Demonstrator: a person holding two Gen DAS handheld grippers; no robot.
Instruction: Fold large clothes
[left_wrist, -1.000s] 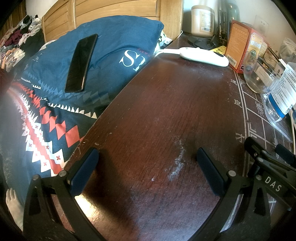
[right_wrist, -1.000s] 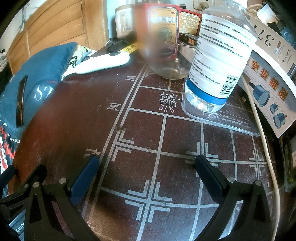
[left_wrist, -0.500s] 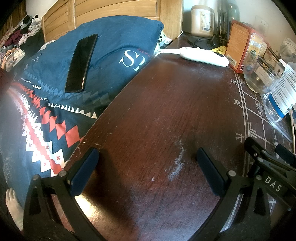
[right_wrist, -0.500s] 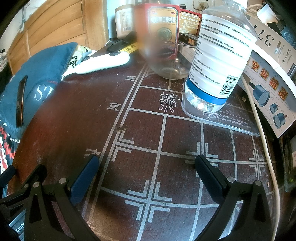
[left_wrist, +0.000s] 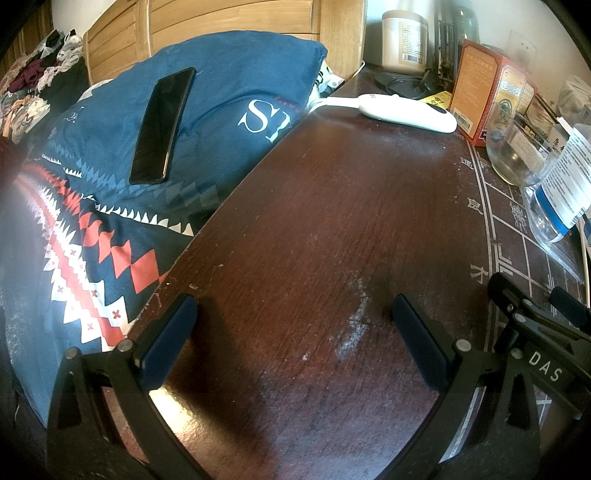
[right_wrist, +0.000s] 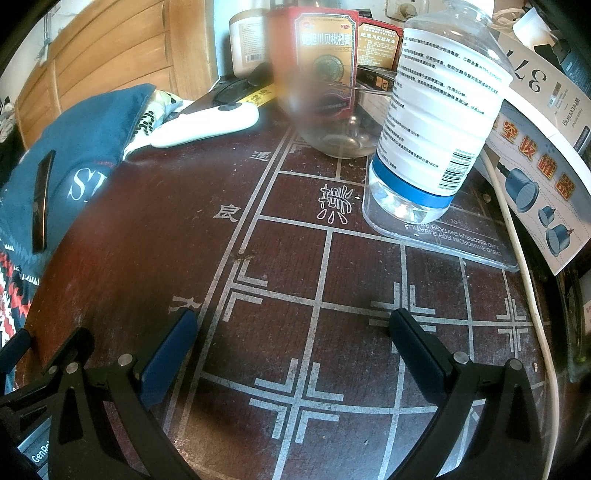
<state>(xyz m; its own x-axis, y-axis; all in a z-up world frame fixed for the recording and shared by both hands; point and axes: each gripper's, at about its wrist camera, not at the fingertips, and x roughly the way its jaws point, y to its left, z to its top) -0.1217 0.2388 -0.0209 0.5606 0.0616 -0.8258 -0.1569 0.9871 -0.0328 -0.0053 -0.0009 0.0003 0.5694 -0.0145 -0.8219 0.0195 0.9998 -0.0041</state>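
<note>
**Folding not begun: both my grippers empty over the table**

The only large cloth I can see is the blue patterned textile, heaped beside the table's left edge, from about nine to eleven o'clock in my left wrist view. I cannot tell whether it is the garment I am to fold or bedding. It lies rumpled, with no neat fold that I can make out, and a black phone rests on top of it. I judge the task has not started: nothing is gripped, nothing is laid flat, and the phone would have to come off first.

My left gripper hangs low over the dark wooden table, jaws spread wide with bare wood between them and nothing held. Its left pad sits just inside the table's edge, near the cloth but apart from it.

My right gripper is equally wide apart and empty, hovering over the painted chessboard lines on the same table, close beside the left one. In its view the cloth sits at about ten o'clock. Ahead at one o'clock stands a clear plastic bottle; a white remote-like device lies at eleven, with boxes and a glass bowl behind
</note>
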